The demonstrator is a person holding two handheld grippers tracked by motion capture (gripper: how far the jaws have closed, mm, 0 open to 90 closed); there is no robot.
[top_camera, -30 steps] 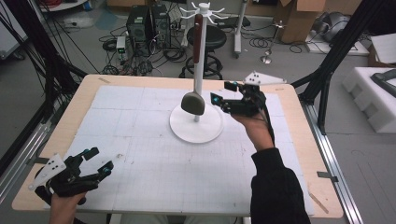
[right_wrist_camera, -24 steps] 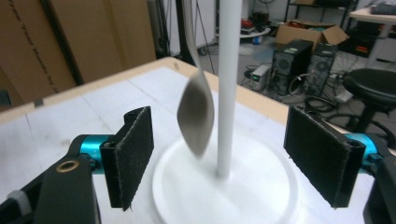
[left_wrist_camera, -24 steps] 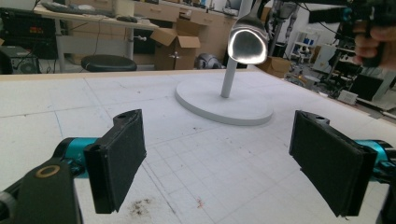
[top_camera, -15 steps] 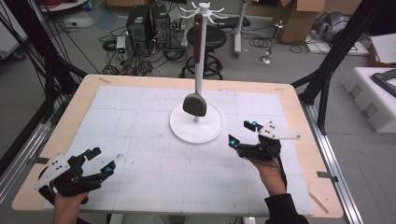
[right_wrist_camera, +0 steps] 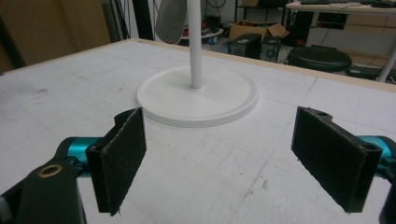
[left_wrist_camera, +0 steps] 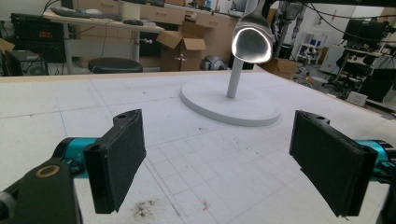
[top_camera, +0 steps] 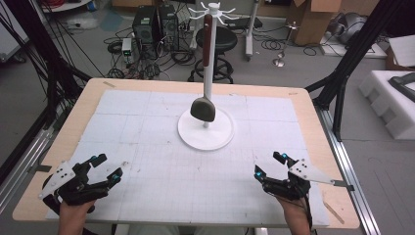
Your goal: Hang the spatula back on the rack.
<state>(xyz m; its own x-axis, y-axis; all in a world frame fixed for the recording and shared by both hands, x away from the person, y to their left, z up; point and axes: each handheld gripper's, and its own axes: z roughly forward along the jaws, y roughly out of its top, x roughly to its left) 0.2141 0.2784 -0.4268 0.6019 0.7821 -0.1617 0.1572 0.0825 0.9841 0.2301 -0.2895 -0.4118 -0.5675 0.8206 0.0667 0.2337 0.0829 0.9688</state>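
A wooden-edged table covered in a white gridded mat (top_camera: 161, 147) takes up the middle of the high view, and on it, a little above centre, stands a white hanger stand with a round flat base and a thin upright pole (top_camera: 205, 128) topped by small white hooks. From one of those hooks, at the top of the frame, hangs a spatula with a dark reddish-brown handle and a dull metal blade (top_camera: 203, 108); the blade ends low beside the pole, just above the base. In the lower left corner the left gripper (top_camera: 106, 169), black with teal accents and a grey three-cornered plate, sits over the mat in the person's hand, its jaws spread wide with nothing between them. In the lower right the right gripper (top_camera: 269, 164) is held the same way, jaws parted and empty, well apart from the stand. In the left gripper view, the two black padded jaws frame bare mat, with the stand's base in the upper middle and the shiny blade near the top. The right gripper view shows the same wide gap, the base straight ahead. Boxes, cables and a black round stool (top_camera: 216, 39) clutter the floor beyond the table's far edge.
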